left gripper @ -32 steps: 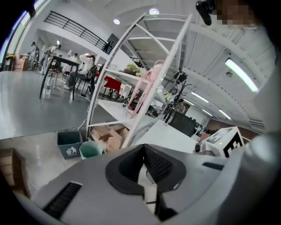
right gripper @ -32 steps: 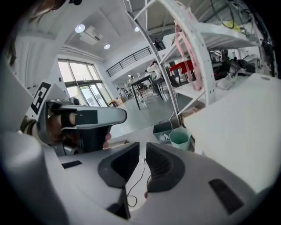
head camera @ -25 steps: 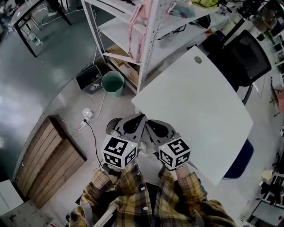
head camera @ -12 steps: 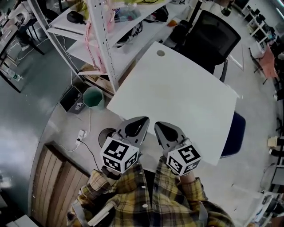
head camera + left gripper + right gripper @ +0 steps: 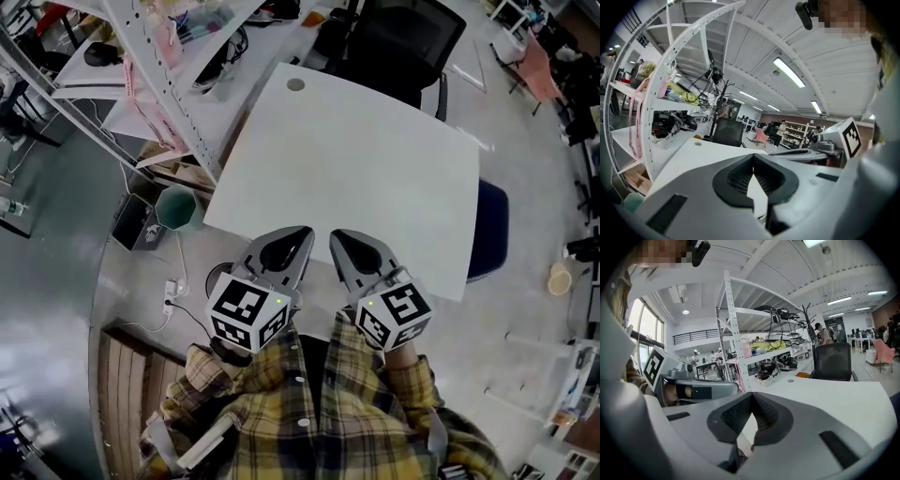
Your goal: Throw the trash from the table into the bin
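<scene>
The white table (image 5: 356, 169) lies ahead of me with a bare top; I see no trash on it. A green bin (image 5: 175, 208) stands on the floor off the table's left corner. My left gripper (image 5: 303, 231) and right gripper (image 5: 336, 233) hang side by side at the table's near edge, pointing across it. In the left gripper view the left gripper (image 5: 752, 157) has its jaws shut, tips touching, nothing between them. The right gripper (image 5: 752, 395) in its own view is likewise shut and empty. The table (image 5: 834, 399) stretches away beyond those jaws.
A white shelf rack (image 5: 159, 84) full of clutter runs along the table's left side. A black office chair (image 5: 403, 37) stands at the far edge. A black box (image 5: 134, 223), a power strip (image 5: 173, 286) and a wooden pallet (image 5: 127, 375) are on the floor at left.
The view has swung so the table now lies straight ahead and the bin sits farther left. Both grippers have risen together from the table's corner to its near edge.
</scene>
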The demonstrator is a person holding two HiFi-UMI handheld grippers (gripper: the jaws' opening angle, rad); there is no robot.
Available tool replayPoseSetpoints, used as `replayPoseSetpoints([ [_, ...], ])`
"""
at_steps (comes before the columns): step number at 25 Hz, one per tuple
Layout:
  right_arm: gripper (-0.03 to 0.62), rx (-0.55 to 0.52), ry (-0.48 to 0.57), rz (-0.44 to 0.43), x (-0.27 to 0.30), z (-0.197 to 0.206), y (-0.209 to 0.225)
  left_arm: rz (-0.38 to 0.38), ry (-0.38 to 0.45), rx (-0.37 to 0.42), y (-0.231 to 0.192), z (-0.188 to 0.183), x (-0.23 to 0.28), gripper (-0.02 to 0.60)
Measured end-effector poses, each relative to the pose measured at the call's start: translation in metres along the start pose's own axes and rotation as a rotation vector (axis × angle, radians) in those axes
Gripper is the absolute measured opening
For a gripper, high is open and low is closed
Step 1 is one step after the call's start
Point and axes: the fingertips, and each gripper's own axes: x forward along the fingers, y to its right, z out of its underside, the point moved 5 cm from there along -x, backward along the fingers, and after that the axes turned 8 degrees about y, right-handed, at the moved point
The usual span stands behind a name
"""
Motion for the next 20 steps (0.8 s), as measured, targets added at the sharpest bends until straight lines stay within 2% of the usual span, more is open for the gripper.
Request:
replayPoseSetpoints([
  [11, -0.002, 0.015, -0.002, 0.041, -0.015, 0.008, -0.002, 0.060, -0.030, 0.012, 0.018, 0.009, -0.001, 0.009],
  [20, -0.002, 0.025, -0.028, 0.021, -0.017, 0.013, -0.008, 0.029, -0.025, -0.002, 0.015, 0.010, -0.012, 0.009],
])
